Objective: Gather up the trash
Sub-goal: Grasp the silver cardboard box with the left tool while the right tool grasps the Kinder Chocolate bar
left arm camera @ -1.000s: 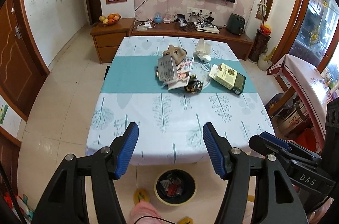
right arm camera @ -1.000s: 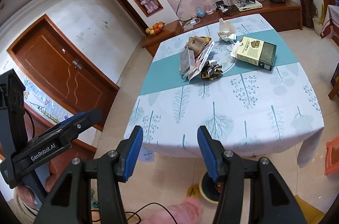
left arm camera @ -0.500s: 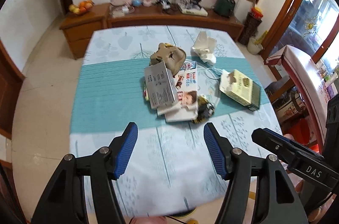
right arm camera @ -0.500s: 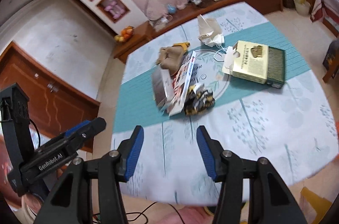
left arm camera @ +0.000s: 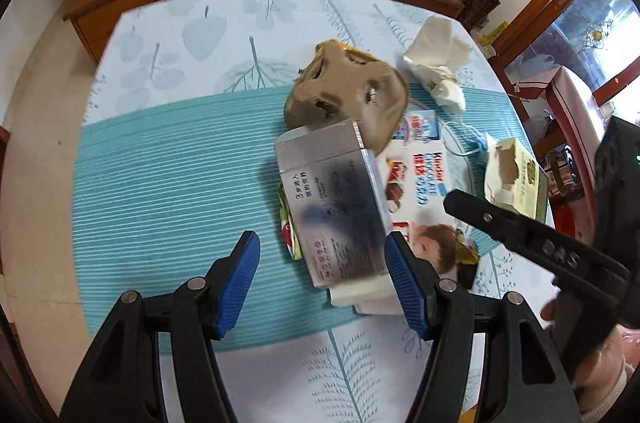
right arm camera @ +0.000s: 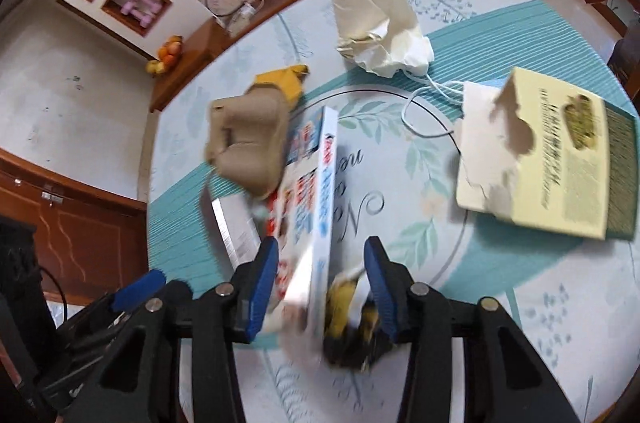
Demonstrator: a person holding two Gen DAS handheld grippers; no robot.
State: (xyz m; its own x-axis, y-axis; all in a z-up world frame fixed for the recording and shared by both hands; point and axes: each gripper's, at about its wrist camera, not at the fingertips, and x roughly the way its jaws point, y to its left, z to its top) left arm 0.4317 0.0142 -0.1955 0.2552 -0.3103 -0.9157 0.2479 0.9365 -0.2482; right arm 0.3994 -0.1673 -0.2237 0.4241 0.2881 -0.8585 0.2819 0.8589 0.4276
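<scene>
Several trash items heaped mid-tabletop (left arm camera: 168,159), none yet held.
- Tabletop: teal-striped cloth, heap at centre.
- Yellow-green box (right arm camera: 568,159): torn flap, lying apart on right side.
- Snack box (left arm camera: 420,183): flat, under silver carton (left arm camera: 340,207).
- Egg tray (left arm camera: 348,91): brown pulp, leaning on carton's far end.
- Crumpled paper (right arm camera: 380,23): far side.
- Dark wrapper (right arm camera: 352,327): blurred, nearest right claw.
- Left claw (left arm camera: 324,287): wide, straddling carton's near end.
- Right claw (right arm camera: 322,291): wide, around snack box edge and wrapper.
Step judged: approach, first pick. Next: settle, close on one item only.
</scene>
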